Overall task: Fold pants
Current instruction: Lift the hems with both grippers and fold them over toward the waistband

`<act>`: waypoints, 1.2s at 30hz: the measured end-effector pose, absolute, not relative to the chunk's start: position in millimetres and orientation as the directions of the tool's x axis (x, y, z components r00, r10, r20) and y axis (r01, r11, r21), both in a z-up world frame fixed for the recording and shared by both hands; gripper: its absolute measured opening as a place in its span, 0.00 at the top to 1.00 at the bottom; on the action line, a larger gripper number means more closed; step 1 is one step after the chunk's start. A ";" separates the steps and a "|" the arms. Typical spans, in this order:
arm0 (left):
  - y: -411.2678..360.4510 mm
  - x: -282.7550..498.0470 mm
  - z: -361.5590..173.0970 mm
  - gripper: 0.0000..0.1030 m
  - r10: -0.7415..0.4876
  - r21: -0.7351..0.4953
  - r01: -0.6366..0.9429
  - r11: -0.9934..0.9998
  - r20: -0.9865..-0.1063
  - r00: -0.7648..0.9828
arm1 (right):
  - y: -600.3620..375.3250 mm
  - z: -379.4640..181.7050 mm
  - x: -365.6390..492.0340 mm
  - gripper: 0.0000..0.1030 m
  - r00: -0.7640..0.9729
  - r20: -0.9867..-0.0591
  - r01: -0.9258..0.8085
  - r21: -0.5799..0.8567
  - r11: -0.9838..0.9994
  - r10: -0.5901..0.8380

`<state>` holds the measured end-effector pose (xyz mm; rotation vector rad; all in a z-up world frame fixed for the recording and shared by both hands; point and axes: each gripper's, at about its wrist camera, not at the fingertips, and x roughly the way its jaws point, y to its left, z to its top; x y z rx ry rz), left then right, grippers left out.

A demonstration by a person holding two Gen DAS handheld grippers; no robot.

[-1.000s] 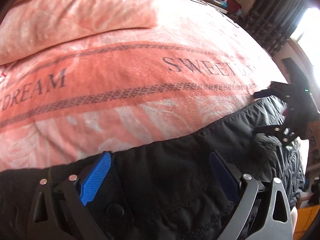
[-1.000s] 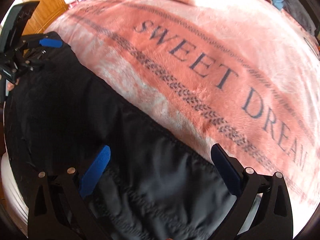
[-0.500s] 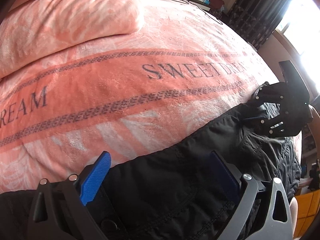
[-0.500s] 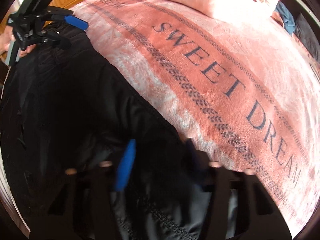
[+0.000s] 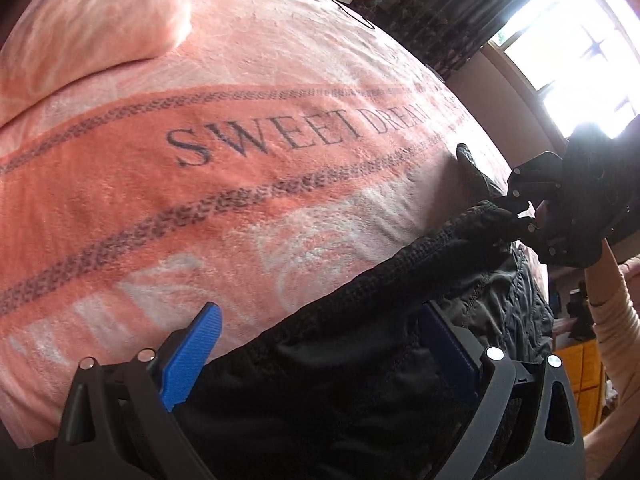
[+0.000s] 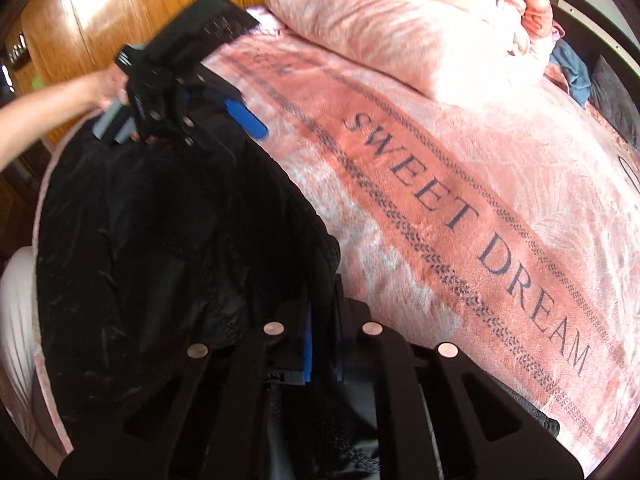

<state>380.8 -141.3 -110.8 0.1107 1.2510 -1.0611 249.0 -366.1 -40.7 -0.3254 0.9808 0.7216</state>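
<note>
Right wrist view: the right claw (image 6: 320,344) is clenched on the edge of the black pants (image 6: 160,240), which lie along the near side of a bed under a pink blanket (image 6: 500,152). Left wrist view shows the left claw (image 5: 320,340) spread wide, its blue pads either side of the dark cloth (image 5: 360,360) but not pinching it; the same claw appears at the far end of the garment in the right wrist view (image 6: 224,120).

Judging by the task, the step in hand is taking hold of both ends before a fold. To do it well, the left claw should close on the hem or waistband with all layers caught, at a point matching the right claw's hold, so the cloth lifts evenly and the edge stays straight. The slippery-looking fabric may slide from a shallow pinch.

Woven lettering on the blanket reads "SWEET DREAM" between two dark braided stripes. A pink pillow (image 6: 400,12) sits beyond.
</note>
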 end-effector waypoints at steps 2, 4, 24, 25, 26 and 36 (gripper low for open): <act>-142.8 379.8 -109.8 0.04 -0.616 -0.504 0.694 0.515 -0.780 -0.110 | -367.2 -37.3 246.3 0.93 0.355 -0.833 -0.683 0.079 0.726 0.424; -140.7 377.0 -106.8 0.08 -0.642 -0.536 0.690 0.486 -0.755 -0.134 | -370.3 -36.4 243.9 0.93 0.363 -0.830 -0.678 0.076 0.731 0.423; -112.5 219.5 -2.5 0.88 -0.519 0.024 0.810 0.586 -0.757 0.398 | -362.3 22.5 147.7 0.90 0.579 -0.716 -0.543 0.019 0.839 0.391; -109.5 202.3 4.2 0.88 -0.518 0.038 0.801 0.597 -0.744 0.422 | -360.3 28.0 135.7 0.90 0.587 -0.707 -0.548 0.013 0.837 0.395; -104.4 191.0 9.2 0.88 -0.520 0.043 0.798 0.602 -0.736 0.433 | -359.7 32.7 124.0 0.90 0.595 -0.699 -0.550 0.007 0.835 0.398; -91.3 54.0 10.8 0.87 -0.496 0.137 0.780 0.610 -0.702 0.511 | -349.4 38.0 11.7 0.89 0.628 -0.659 -0.529 0.029 0.848 0.414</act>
